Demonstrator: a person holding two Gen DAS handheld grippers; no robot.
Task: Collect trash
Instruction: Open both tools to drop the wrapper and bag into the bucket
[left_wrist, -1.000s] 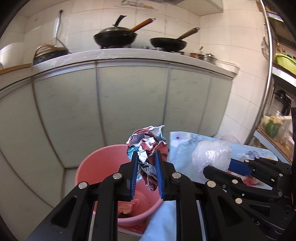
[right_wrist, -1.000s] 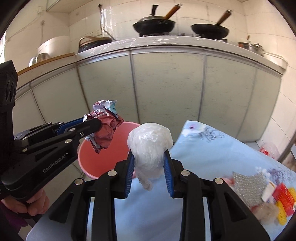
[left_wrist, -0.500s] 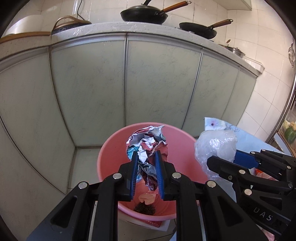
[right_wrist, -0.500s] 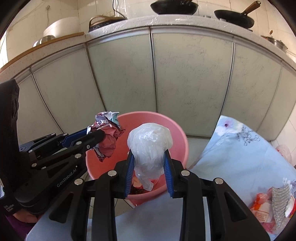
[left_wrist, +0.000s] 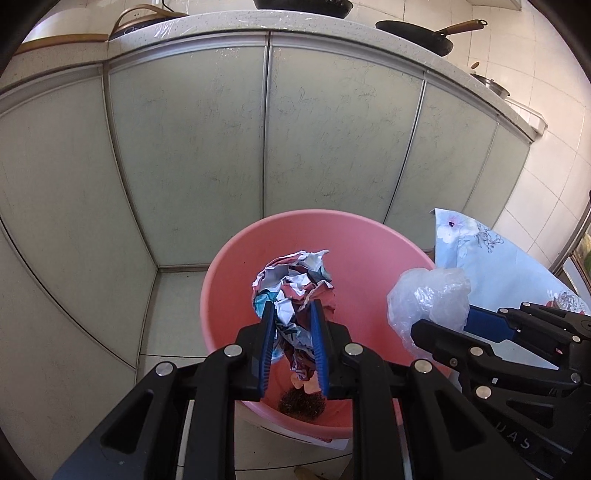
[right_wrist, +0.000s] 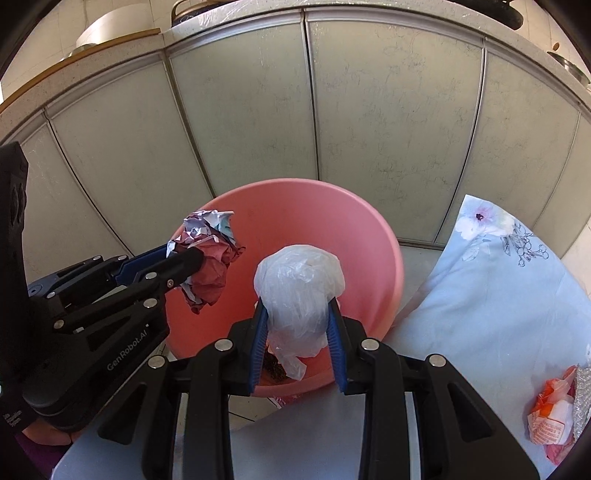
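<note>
Crumpled printed paper (left_wrist: 293, 286) sits pinched between the blue pads of the left gripper (left_wrist: 291, 317), jaws narrowed onto it. Clear plastic bag wad (right_wrist: 300, 286) likewise clamped in the right gripper (right_wrist: 297, 317), jaws a little wider, a loose tail hanging below the pads.

Change over the last second: both grippers have come down and forward from beside the table; the pink bucket (left_wrist: 369, 236), earlier low and partly hidden, now fills the frame under both loads. Judgement: carry is done, release is next.

Left view shows debris on the bucket floor (left_wrist: 301, 402) under the paper. Right view alone shows the floral tablecloth (right_wrist: 498, 295) and an orange wrapper (right_wrist: 550, 421) yet to collect.
</note>
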